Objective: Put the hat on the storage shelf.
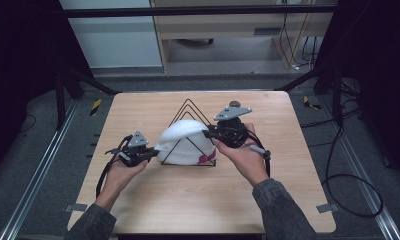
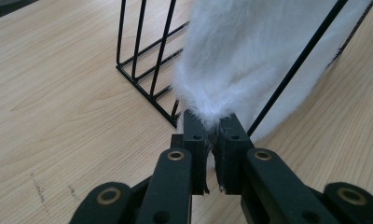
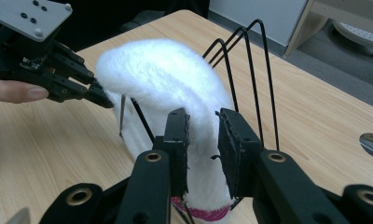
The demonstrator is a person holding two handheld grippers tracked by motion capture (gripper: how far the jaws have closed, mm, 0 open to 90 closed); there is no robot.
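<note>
While the white fluffy hat (image 1: 184, 141) is sitting draped over the black wire rack (image 1: 190, 111) mid-desk, left gripper (image 2: 211, 135) is pinching its edge, right gripper (image 3: 204, 140) is straddling it with jaws spread, seating unfinished.

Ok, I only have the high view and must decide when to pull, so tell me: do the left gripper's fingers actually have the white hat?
Observer: Yes. In the left gripper view the left gripper is shut on a tuft at the edge of the white fluffy hat.
Operator: And the right one?
Observer: The right gripper has its fingers either side of the hat's band with gaps showing, so it looks open, not clamped.
Operator: Is the hat tangled in the rack?
Observer: The hat is draped over the black wire rack; one wire crosses in front of the fur beside the left gripper.
</note>
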